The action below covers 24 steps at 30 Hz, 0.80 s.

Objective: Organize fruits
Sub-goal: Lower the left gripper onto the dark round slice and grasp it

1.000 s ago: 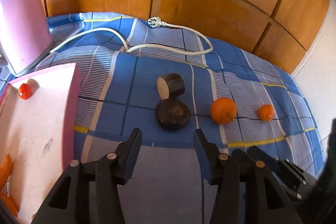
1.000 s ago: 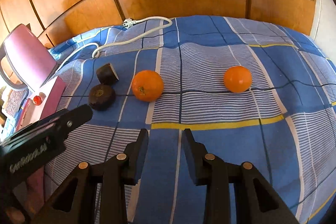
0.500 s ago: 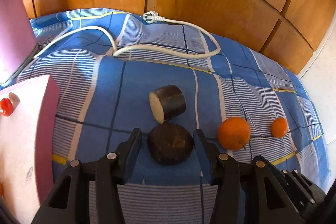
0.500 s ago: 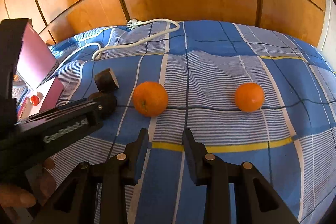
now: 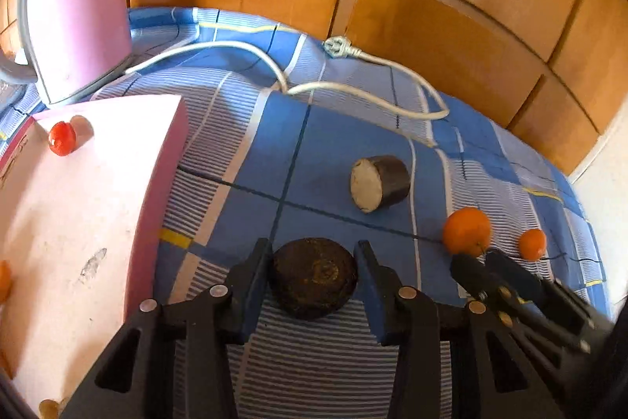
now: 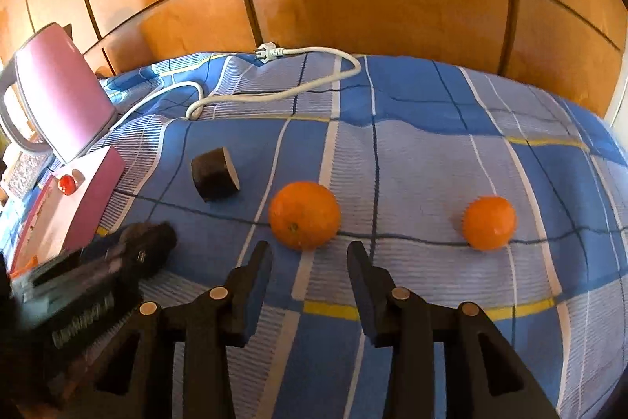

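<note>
The left gripper (image 5: 314,275) straddles a dark round fruit (image 5: 314,277) on the bedspread (image 5: 345,372), fingers spread; the right gripper (image 6: 310,271) gapes just short of the larger orange (image 6: 305,215).

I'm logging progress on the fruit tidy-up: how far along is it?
Done: a red fruit sits on the pink box. In hand: left gripper straddles a dark round fruit, unclosed; right gripper nears the large orange. Left: small orange, cut dark piece.

blue plaid bedspread (image 6: 431,160), orange fruit (image 6: 305,220)
</note>
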Motion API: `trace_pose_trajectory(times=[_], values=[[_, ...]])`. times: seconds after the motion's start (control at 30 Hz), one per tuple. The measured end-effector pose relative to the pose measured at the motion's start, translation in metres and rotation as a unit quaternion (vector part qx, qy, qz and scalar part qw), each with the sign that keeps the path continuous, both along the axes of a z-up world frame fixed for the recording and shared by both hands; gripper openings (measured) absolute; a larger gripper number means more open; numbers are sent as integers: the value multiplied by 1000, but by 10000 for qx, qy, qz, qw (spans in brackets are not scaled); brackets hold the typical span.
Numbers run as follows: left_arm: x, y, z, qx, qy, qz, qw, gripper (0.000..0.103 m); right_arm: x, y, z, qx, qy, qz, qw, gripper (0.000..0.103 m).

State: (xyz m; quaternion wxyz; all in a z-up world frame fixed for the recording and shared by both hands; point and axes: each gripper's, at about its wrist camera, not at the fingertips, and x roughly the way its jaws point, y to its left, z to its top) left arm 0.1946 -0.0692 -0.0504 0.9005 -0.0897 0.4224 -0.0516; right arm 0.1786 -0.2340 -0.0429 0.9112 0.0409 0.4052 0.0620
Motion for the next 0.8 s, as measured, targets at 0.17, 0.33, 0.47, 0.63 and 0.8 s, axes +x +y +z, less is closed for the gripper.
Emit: trace_pose_trajectory(times=[0.17, 0.33, 0.47, 0.63, 0.8], values=[[0, 0, -2, 49, -5, 12, 10000, 43, 16, 9, -3, -221, 25, 116, 9997, 47], [1, -2, -4, 106, -5, -28, 9999, 43, 29, 10, -6, -280, 43, 85, 9996, 46], [3, -5, -5, 185, -8, -35, 9998, 43, 34, 12, -8, -356, 81, 82, 9993, 40], [3, -6, -6, 252, -16, -38, 9997, 43, 35, 9, -11, -210, 135, 83, 9997, 41], [3, -7, -7, 336, -34, -47, 9994, 43, 35, 10, -12, -210, 133, 79, 9997, 41]])
